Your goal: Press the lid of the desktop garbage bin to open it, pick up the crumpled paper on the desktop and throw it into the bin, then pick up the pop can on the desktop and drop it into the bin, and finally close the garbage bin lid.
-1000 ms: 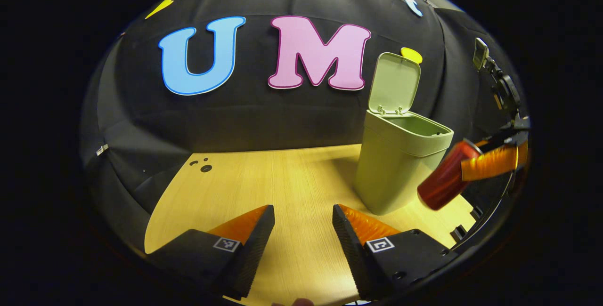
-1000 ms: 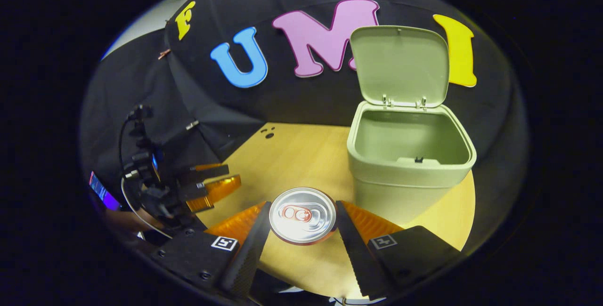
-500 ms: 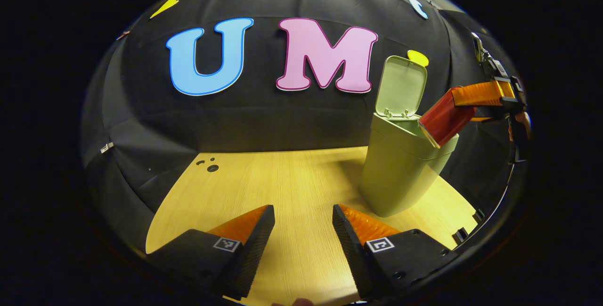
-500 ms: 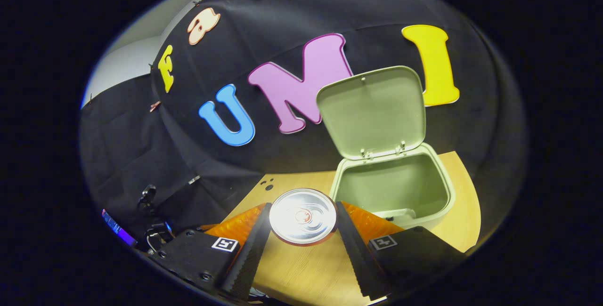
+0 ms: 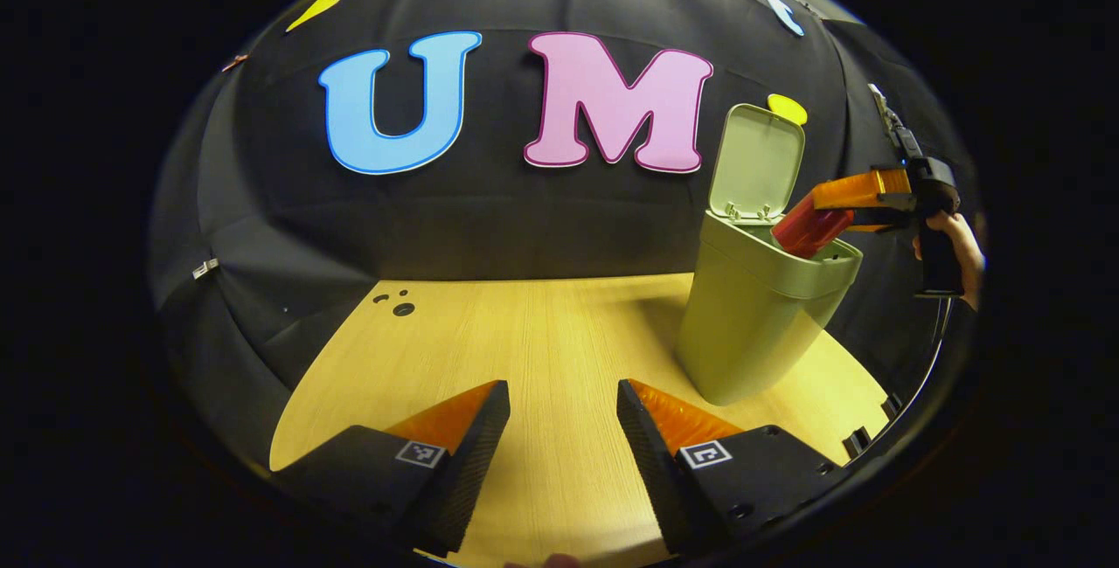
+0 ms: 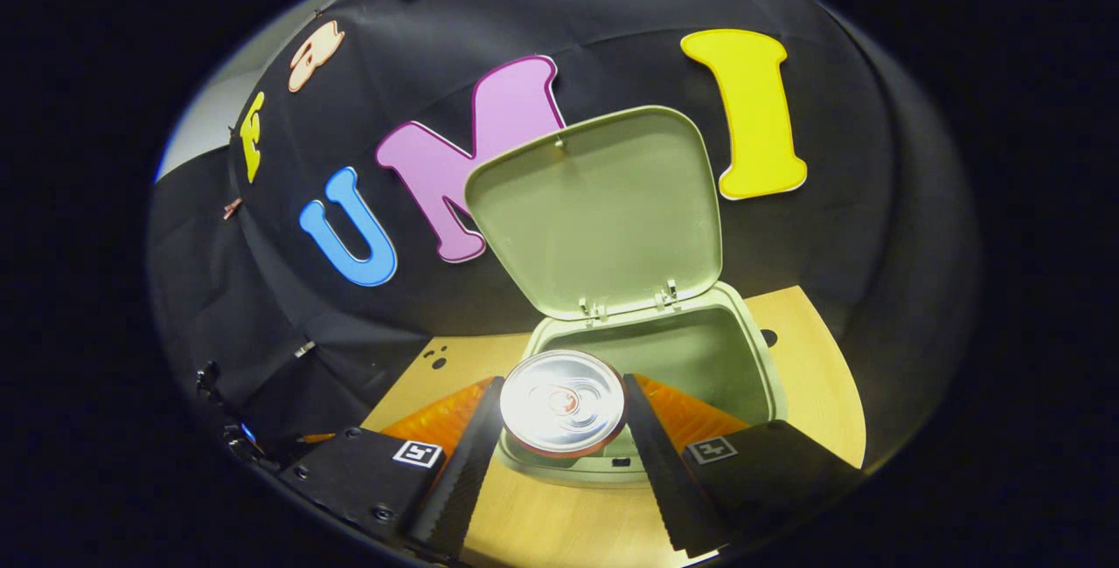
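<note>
Pop can (image 6: 562,400), earlier beside bin (image 6: 752,367), now over its mouth, pinched in right claw (image 6: 559,437).

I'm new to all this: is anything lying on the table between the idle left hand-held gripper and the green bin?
No. In the left gripper view, bare wooden table runs from the left hand-held gripper to the bin.
</note>
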A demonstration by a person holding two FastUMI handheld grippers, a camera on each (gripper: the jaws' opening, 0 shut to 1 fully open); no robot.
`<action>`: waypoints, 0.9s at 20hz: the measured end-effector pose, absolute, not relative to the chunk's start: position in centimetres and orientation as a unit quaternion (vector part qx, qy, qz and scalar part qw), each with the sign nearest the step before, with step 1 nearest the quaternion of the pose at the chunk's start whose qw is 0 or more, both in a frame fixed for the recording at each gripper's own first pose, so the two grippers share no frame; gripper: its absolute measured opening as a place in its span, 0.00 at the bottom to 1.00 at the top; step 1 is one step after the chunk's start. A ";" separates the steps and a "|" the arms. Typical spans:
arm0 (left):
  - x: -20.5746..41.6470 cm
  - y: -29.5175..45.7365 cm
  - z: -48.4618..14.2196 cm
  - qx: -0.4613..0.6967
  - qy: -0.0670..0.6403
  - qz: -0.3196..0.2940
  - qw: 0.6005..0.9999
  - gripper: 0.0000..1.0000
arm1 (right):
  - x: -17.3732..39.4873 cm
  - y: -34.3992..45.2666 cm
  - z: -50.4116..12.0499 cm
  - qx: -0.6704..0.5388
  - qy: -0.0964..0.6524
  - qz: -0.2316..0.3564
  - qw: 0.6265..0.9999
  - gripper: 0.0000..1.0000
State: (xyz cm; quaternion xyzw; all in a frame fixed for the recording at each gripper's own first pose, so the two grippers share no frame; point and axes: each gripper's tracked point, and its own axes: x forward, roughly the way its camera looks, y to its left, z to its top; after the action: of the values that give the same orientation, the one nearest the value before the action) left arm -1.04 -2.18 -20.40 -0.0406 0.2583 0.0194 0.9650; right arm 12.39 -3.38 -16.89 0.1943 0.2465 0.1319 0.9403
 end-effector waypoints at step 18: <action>-3.0 -1.8 -20.3 -0.038 0.264 0.035 0.963 0.82 | 12.7 -2.2 -21.1 0.141 0.299 0.127 0.935 0.88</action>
State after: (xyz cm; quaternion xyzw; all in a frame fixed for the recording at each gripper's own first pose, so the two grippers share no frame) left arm -2.99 -1.76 -20.31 -0.0376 0.2640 0.0347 0.9632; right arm 12.65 -2.19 -21.15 0.1408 0.2994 0.1266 0.9351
